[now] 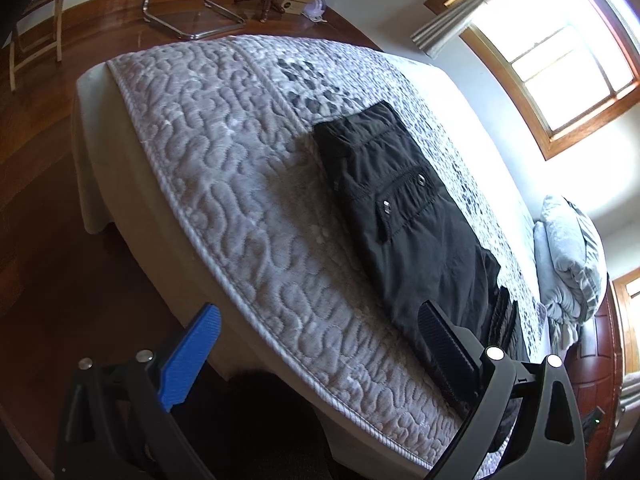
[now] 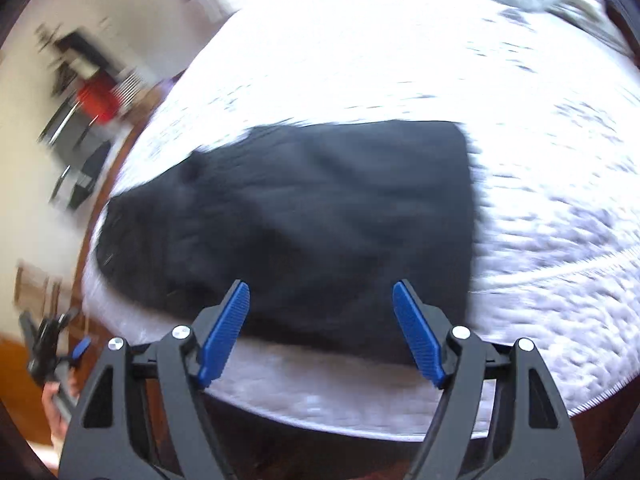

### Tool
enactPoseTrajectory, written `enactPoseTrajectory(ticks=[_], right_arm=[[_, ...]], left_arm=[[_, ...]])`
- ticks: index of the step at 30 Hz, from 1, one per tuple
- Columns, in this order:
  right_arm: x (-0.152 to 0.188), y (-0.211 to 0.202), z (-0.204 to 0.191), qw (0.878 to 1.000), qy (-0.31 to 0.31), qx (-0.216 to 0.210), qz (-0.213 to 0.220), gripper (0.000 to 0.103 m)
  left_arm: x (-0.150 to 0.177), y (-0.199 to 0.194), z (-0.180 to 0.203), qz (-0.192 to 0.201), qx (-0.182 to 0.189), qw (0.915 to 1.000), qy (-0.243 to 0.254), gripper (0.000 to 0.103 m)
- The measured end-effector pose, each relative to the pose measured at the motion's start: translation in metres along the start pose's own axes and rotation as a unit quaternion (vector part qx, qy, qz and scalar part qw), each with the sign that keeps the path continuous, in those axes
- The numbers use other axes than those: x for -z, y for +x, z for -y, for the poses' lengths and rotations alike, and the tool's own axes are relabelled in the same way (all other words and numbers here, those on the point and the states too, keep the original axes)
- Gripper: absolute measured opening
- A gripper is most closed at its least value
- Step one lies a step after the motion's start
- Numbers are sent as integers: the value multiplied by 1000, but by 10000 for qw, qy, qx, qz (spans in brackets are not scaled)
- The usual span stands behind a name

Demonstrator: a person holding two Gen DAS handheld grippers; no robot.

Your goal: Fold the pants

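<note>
Right wrist: fingers [image 2: 418, 332] wide, seemingly above pants [image 2: 304, 220].

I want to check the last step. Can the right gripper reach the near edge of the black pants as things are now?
Probably yes. The right gripper is open and empty, the pants lie flat on the bed just ahead of its fingers, and nothing stands between them.

Quilted bed [image 1: 224, 184] on wood floor [image 1: 36, 184], bright window [image 1: 560, 52] (wood-framed), chairs [image 1: 192, 0] beyond
</note>
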State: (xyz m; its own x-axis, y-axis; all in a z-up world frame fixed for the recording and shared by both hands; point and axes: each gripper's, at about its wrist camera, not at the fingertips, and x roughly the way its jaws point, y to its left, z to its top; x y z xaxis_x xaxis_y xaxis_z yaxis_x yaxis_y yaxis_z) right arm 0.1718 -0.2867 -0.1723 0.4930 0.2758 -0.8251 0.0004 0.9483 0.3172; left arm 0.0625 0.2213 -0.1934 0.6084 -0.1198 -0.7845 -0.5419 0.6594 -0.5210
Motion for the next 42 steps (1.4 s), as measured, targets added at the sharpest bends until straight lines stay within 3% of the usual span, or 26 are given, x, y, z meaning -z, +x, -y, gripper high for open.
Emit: enactPoseTrajectory(ticks=[9,15,17,21,23,25,28,33,38,42], right_arm=[[16,47,88,9920,1122,-220,-535,81],[26,70,115,9727,1787,-1324,-661,83],[29,78,117,9659,1861,-1639,-741,69],[29,81,116,9673,1771,-1667,-727,55],[28,78,117,9677,1740,-1682,-709,36],[23,68,123,9681,1697,-1723,-663,26],[12,57,117,9782,1365,-1474,-531,23],[0,65,110,9857,1175,-1048,-608,25],[8,58,101,9873,1139,-994,-481,51],[10,37,107,9887,1158,-933,-198,58]], left_arm=[[9,1,34,-125,-31,9990,433,99],[12,1,51,-167,-183,9973,689,99],[13,3,57,-204,-212,9967,753,99],[18,11,69,-319,-191,9957,842,99],[22,16,76,-379,-171,9948,927,99],[25,22,84,-457,-156,9937,1013,99],[29,29,93,-555,-111,9923,1106,99],[31,46,97,-731,-24,9906,1155,99],[16,58,77,-694,-29,9943,809,99],[-7,60,52,-473,91,9981,383,99]])
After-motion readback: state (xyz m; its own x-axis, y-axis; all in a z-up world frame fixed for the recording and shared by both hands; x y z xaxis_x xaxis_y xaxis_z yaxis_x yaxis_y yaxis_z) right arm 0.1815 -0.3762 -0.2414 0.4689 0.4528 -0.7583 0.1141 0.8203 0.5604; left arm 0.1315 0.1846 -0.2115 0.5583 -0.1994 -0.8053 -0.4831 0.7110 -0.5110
